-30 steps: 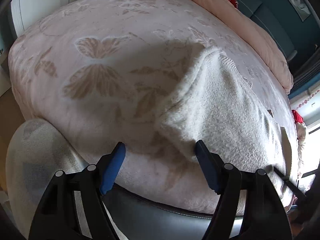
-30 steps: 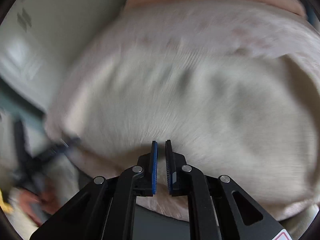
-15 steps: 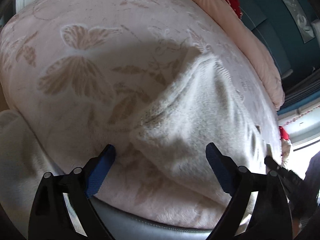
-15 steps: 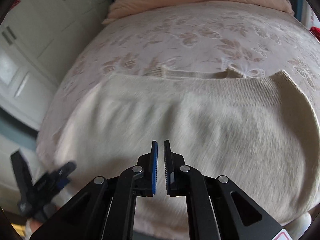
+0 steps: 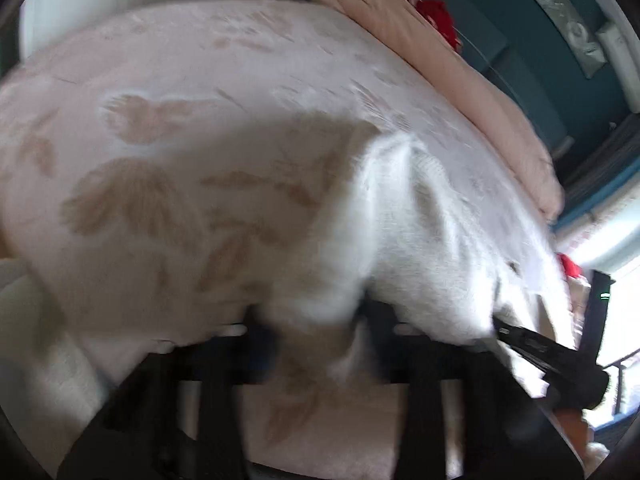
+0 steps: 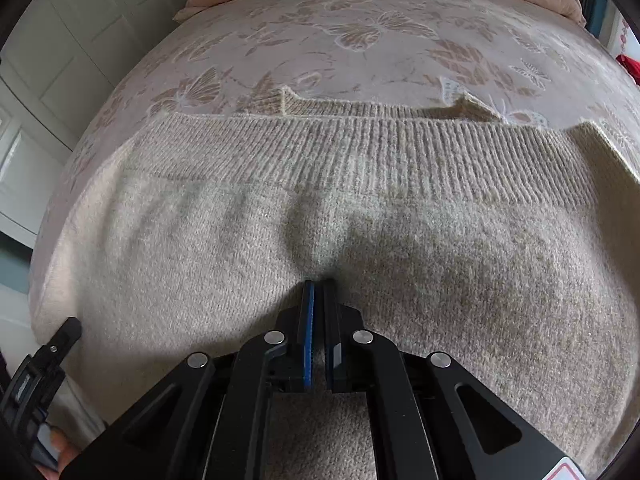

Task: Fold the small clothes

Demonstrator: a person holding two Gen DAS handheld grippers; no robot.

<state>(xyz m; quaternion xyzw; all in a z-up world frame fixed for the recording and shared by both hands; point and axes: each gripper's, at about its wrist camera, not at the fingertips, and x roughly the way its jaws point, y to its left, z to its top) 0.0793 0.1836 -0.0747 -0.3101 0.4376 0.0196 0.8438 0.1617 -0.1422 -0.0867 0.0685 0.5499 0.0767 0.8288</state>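
A cream knitted sweater (image 6: 360, 240) lies on the pink butterfly bedspread (image 6: 360, 40), its ribbed hem (image 6: 380, 148) toward the far side. My right gripper (image 6: 319, 286) is shut, its tips pressed onto the sweater's middle, where the knit dimples. In the blurred left wrist view the sweater's near corner (image 5: 320, 292) sits between the fingers of my left gripper (image 5: 316, 332), which still stand apart. The right gripper also shows in the left wrist view (image 5: 552, 360) at the lower right. The left gripper shows in the right wrist view (image 6: 40, 364) at the lower left.
A folded pink quilt (image 5: 460, 80) lies along the far edge of the bed, with something red (image 5: 434, 20) beyond it. White cupboard doors (image 6: 60, 60) stand to the left of the bed. A pale cushion (image 5: 24, 304) is at the near left.
My left gripper has moved in over the sweater's near corner and its fingers have come closer together. My right gripper has dropped down onto the sweater's middle, still shut.
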